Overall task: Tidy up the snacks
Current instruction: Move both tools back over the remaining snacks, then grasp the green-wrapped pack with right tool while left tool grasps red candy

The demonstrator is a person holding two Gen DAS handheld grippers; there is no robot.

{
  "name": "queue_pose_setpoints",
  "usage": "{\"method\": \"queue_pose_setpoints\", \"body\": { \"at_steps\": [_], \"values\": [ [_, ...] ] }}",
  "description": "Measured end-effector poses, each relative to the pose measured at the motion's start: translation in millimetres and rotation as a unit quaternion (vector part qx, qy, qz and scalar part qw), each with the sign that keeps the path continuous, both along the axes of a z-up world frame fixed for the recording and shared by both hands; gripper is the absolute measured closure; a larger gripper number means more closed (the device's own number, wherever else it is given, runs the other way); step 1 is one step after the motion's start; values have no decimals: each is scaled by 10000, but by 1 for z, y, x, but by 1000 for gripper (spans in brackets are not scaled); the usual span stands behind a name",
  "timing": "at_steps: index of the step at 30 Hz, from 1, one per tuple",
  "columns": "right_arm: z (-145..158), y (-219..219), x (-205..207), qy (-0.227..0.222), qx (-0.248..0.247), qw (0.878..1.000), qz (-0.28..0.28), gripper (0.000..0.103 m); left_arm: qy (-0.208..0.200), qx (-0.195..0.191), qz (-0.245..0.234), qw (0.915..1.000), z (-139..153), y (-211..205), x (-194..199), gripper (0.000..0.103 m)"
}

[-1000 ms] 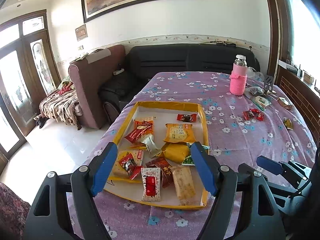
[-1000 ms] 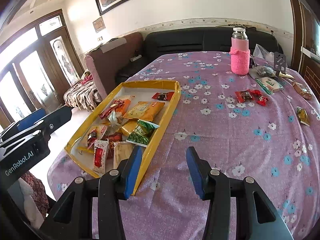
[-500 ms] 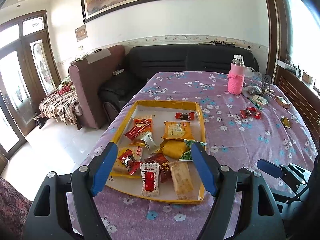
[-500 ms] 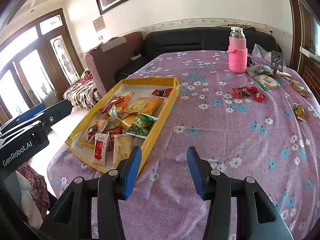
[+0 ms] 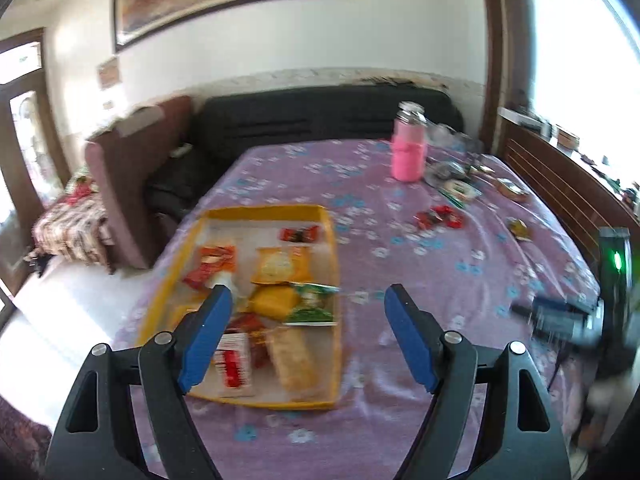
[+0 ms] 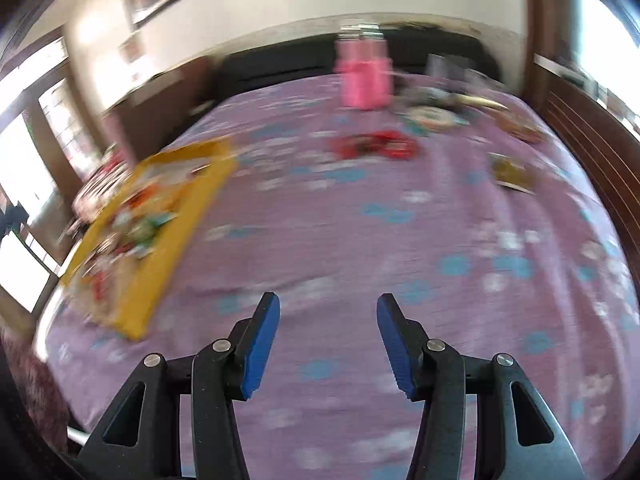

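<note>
A yellow tray [image 5: 335, 264] on the purple flowered tablecloth holds several snack packets, among them a green one [image 5: 312, 306] and an orange one [image 5: 282, 266]. Red snack packets [image 5: 438, 216] lie loose on the cloth to its right; they also show in the right wrist view [image 6: 374, 144]. A small gold packet [image 6: 510, 172] lies further right. My left gripper [image 5: 308, 308] is open and empty, above the tray's near right part. My right gripper [image 6: 326, 312] is open and empty over bare cloth, right of the tray [image 6: 180, 236]. The right wrist view is blurred.
A pink bottle [image 5: 408, 152] stands at the table's far side, with wrappers and small items [image 5: 456, 184] beside it. A dark sofa [image 5: 320, 116] lies behind the table. Wooden panelling [image 5: 560, 184] runs along the right. The right gripper's body [image 5: 560, 316] shows at the left wrist view's right.
Both views have swung to the right with motion blur. The right gripper has moved forward and right over the cloth, away from the tray. Both stay open and empty.
</note>
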State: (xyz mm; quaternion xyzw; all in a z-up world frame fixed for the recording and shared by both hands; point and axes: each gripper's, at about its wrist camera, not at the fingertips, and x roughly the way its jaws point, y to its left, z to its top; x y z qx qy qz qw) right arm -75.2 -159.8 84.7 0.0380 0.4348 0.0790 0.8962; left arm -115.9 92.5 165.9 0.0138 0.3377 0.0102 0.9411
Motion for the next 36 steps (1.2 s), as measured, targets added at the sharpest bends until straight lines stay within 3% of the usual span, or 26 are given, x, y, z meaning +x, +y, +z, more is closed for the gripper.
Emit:
{"method": "queue_pose_setpoints", "body": {
  "at_steps": [4, 6, 9, 14, 18, 23, 29, 30, 31, 32, 33, 36],
  "values": [
    [1, -71, 42, 12, -188, 9973, -704, 50, 366, -327, -517, 9975, -12, -24, 43, 24],
    [2, -99, 67, -10, -141, 9957, -919, 50, 587, -636, -885, 9923, -18, -40, 79, 24],
    [-3, -135, 111, 3, -50, 9923, -1240, 50, 722, -714, -1359, 9855, -27, -67, 127, 25],
    [-23, -169, 175, 149, -19, 9873, -1579, 50, 896, -351, -1930, 9765, -55, -117, 219, 25],
    [-45, -175, 210, 357, -104, 9858, -1635, 51, 1007, 34, -2046, 9737, -85, -143, 272, 25],
    [-62, -169, 223, 419, -207, 9852, -1648, 54, 1038, 605, -2177, 9686, -113, -171, 305, 24],
    [-65, -168, 221, 252, -386, 9856, -1624, 63, 1377, 842, -2313, 9594, -140, -187, 321, 25],
    [-65, -169, 220, 225, -343, 9861, -1613, 65, 1570, 828, -2347, 9557, -146, -191, 322, 26],
    [-64, -170, 218, 213, -297, 9863, -1608, 65, 1533, 760, -2361, 9565, -145, -191, 319, 38],
    [-64, -171, 217, 207, -261, 9865, -1601, 65, 1565, 701, -2424, 9549, -144, -192, 319, 65],
    [-64, -173, 217, 203, -211, 9867, -1598, 66, 1656, 506, -2555, 9512, -143, -193, 318, 77],
    [-63, -176, 216, 196, -89, 9865, -1624, 66, 1595, 594, -2527, 9525, -139, -196, 309, 77]
  ]
}}
